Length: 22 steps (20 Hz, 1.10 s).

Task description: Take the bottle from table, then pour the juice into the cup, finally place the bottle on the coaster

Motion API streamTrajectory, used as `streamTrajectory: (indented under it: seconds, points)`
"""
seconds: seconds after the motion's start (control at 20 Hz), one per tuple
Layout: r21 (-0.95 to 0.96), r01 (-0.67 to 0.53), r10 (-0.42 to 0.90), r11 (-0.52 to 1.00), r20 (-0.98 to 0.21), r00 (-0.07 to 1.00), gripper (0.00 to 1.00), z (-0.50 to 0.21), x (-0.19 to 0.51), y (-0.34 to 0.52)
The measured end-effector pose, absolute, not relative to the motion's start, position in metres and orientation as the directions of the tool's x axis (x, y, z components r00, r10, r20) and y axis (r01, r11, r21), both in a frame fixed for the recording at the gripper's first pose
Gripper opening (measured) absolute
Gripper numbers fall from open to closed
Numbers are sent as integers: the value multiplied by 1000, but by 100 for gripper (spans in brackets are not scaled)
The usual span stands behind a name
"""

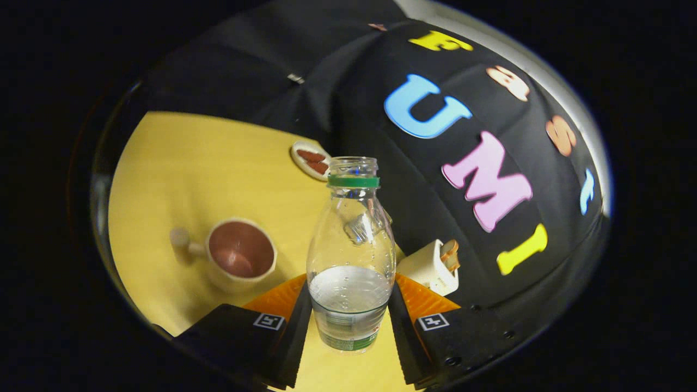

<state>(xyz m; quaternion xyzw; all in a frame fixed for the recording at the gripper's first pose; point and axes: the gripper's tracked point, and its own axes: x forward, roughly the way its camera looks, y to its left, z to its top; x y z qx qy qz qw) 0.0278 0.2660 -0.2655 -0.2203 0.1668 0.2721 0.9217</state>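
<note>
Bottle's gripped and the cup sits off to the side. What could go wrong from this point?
1. The bottle has no cap and holds liquid; the gripper clamps it low on the body, so a tilt could let it pivot or slip.
2. The cup lies beside the fingers, so an early pour may hit the table.
3. A swing could knock the white toaster.

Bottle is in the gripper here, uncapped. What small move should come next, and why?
Probably carry the bottle sideways until its open mouth is over the cup, then tilt. The gripper has both fingers pressed on the bottle's lower body, the bottle is upright with liquid still in its bottom part, and the cup stands off to one side on the table, looking empty. The coaster lies beyond, for later.
</note>
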Motion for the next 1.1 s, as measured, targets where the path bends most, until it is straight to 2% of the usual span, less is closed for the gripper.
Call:
streamTrajectory:
  seconds: [0.15, 0.3, 0.6, 0.8, 1.1]
  points:
    - [-21, -528, 484, 849, -367, 794, 73, -242, 50, 264]
    - [137, -479, 496, 867, -329, 803, 74, -232, 76, 252]
    - [247, -479, 537, 842, -313, 783, 75, -251, 111, 250]
    - [240, -490, 541, 838, -258, 800, 75, -262, 140, 260]
    - [237, -444, 496, 864, -250, 831, 77, -303, 173, 256]
